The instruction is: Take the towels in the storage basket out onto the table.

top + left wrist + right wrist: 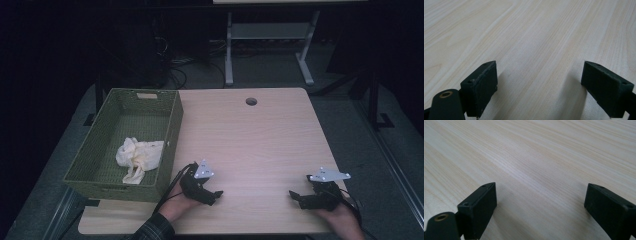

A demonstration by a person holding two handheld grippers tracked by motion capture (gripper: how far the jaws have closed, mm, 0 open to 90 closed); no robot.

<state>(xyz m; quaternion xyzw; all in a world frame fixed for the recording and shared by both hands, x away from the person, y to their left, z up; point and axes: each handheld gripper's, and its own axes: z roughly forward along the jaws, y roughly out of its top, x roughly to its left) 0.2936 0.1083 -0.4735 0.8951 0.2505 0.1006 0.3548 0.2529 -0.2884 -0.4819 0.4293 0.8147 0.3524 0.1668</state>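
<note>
A green woven basket (170, 116) stands at the table's left side, and a crumpled cream cloth (138, 156) lies inside it toward the near end. My left gripper (216, 196) rests low on the table near the front edge, just right of the basket, its jaws pointing right. My right gripper (295, 196) sits near the front right, jaws pointing left. In the left gripper view the left gripper (539, 87) stands open over bare wood. In the right gripper view the right gripper (540, 210) is open too, with nothing between its pads.
The light wooden table (250, 145) has a round cable hole (251, 101) near its far edge. Beyond the table stands a white desk frame (270, 35) on a dark floor with cables. A plaid sleeve (152, 229) enters at the bottom left.
</note>
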